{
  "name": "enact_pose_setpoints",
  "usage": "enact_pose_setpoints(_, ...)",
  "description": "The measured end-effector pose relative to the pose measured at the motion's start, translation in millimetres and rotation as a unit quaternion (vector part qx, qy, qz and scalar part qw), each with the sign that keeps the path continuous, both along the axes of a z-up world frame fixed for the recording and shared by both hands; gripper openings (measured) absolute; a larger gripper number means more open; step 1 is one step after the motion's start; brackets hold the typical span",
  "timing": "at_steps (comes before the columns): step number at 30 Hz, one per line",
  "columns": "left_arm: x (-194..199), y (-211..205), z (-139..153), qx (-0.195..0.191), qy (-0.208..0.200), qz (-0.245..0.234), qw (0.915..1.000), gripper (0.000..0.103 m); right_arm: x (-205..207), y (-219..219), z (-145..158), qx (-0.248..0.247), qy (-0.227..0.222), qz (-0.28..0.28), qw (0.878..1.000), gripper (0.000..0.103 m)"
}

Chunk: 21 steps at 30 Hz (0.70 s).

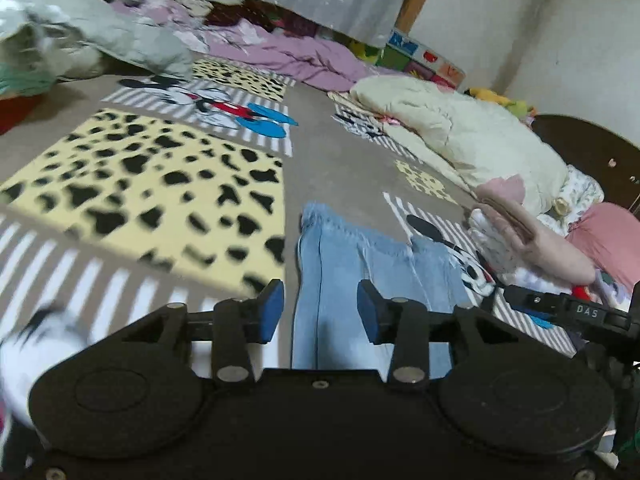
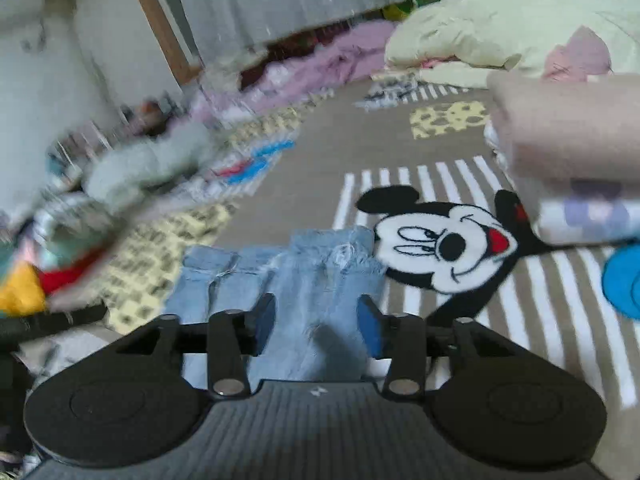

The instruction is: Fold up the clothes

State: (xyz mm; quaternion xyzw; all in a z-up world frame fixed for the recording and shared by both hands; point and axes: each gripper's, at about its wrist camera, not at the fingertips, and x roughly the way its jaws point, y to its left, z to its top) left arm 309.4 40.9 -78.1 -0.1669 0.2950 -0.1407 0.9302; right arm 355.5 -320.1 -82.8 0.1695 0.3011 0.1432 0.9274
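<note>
jeans point(image 1: 340, 280) flat on bed point(image 1: 320, 160), legs pointing away | left gripper point(image 1: 320, 310) and right gripper point(image 2: 316, 322) above them, fingers wide, empty | denim: soft, fairly heavy, non-slip; likely pinch at waistband corners or hems

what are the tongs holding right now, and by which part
Nothing. Both the left tongs and the right tongs are open above the light blue jeans, with no cloth pinched between their pads.

Cartoon-mouse rug point(image 2: 448, 248) — cream duvet point(image 1: 460, 128) beyond
</note>
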Motion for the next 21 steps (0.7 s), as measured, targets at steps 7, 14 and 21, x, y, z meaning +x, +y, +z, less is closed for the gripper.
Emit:
enact_pose_setpoints(7, -74, -24, 11, 0.004, -0.017, -0.051, 0.9986, 0.04, -105, 37, 20, -0.061, -0.061, 0.086, 0.993, 0.052)
enact_pose_setpoints(14, -51, -15, -6, -0.021, 0.036, -0.028, 0.9987, 0.042, -130, 26, -4, 0.022, -0.027, 0.047, 0.998, 0.054)
enact_pose_setpoints(21, 18, -7, -21, -0.026, 0.052, -0.049, 0.9971, 0.04, -62, -7, -29, 0.07, 0.017, 0.019, 0.997, 0.066)
